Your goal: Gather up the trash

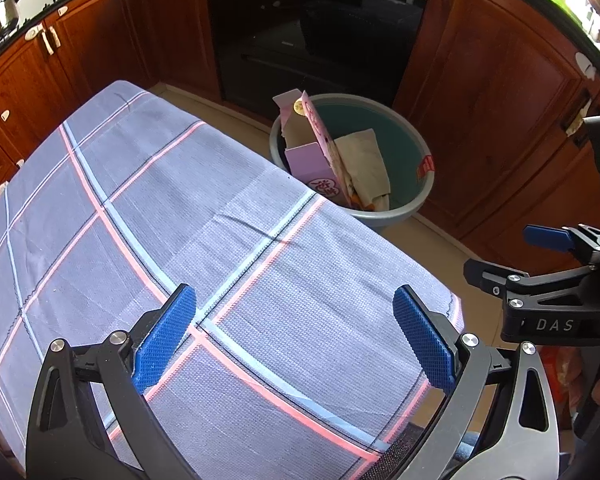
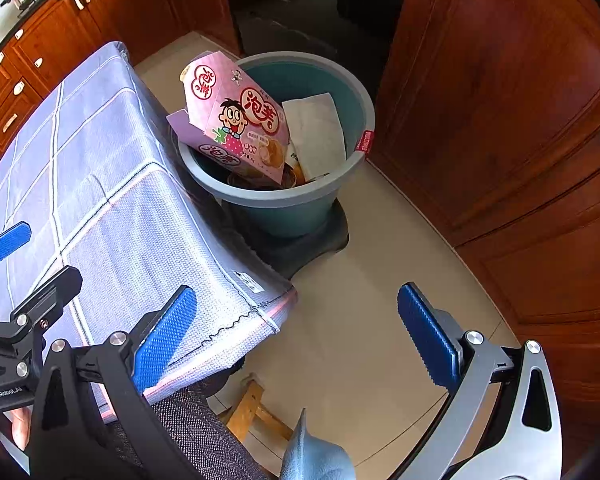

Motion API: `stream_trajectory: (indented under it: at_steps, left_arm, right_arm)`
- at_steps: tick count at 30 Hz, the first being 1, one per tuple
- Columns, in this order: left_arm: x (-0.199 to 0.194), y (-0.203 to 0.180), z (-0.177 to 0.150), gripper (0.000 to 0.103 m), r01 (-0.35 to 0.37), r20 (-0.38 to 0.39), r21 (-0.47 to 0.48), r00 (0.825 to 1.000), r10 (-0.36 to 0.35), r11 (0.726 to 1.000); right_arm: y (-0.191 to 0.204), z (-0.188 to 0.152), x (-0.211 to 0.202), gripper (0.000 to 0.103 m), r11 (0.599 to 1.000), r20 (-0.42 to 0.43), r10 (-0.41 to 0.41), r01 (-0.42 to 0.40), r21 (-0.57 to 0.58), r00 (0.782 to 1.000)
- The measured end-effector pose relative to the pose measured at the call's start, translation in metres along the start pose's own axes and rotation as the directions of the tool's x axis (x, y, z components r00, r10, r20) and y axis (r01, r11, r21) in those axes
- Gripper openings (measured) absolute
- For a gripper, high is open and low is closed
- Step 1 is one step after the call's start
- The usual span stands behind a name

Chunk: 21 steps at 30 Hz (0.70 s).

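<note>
While both tools hang above the near end of the scene, the left gripper point(image 1: 294, 336) has its jaws spread wide and grasps nothing, its blue ribbed pads framing bare cloth. That cloth is a grey-blue checked tablecloth point(image 1: 148, 208) with pink and pale blue stripes, draped over the tabletop and falling off its near corner. Just to the right, the right gripper point(image 2: 298, 336) also has its jaws released and empty; it sits past the tabletop's corner, over the beige tiled floor point(image 2: 364, 280). Each tool shows at the edge of the other's view. Low in the right wrist view, part of a wooden stool point(image 2: 252, 408) shows under the cloth's hem.

Beyond the far right edge of the tabletop stands a grey-green trash bin point(image 2: 284, 196) on the floor, touching or just beside the hanging cloth. Inside it leans a pink snack box point(image 2: 236, 120) printed with a cartoon boy and red lettering, its opened top flap rising above the rim. Beside the box, against the bin's inner wall, lies a crumpled white paper point(image 2: 316, 128). A small red label sits on the bin's rim.

Farther back, reddish wooden cabinets point(image 1: 496, 92) line the wall, with a dark oven point(image 1: 316, 32) between them. A steel pot point(image 1: 0, 12) sits on the counter at the far left.
</note>
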State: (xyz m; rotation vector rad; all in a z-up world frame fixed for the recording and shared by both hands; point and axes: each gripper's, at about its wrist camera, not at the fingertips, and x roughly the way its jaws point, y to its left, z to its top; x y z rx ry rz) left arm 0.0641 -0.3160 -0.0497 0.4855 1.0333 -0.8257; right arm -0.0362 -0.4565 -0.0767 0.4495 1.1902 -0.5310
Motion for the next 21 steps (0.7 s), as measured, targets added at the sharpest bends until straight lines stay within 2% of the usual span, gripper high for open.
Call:
stream_trajectory:
  at_steps: [11,21]
  left_arm:
    - [-0.002,0.007,-0.001,0.099,-0.041,0.003,-0.007,0.999,0.041,0.999]
    - [-0.003,0.012,-0.004,0.099,-0.031,-0.02,-0.024,0.999,0.031,0.999]
  right_arm:
    - [0.002,0.001,-0.001,0.097,1.0,-0.001,-0.009,0.009,-0.011,1.0]
    - [0.006,0.001,-0.004,0.097,1.0,0.001,-0.018,0.018,-0.024,1.0]
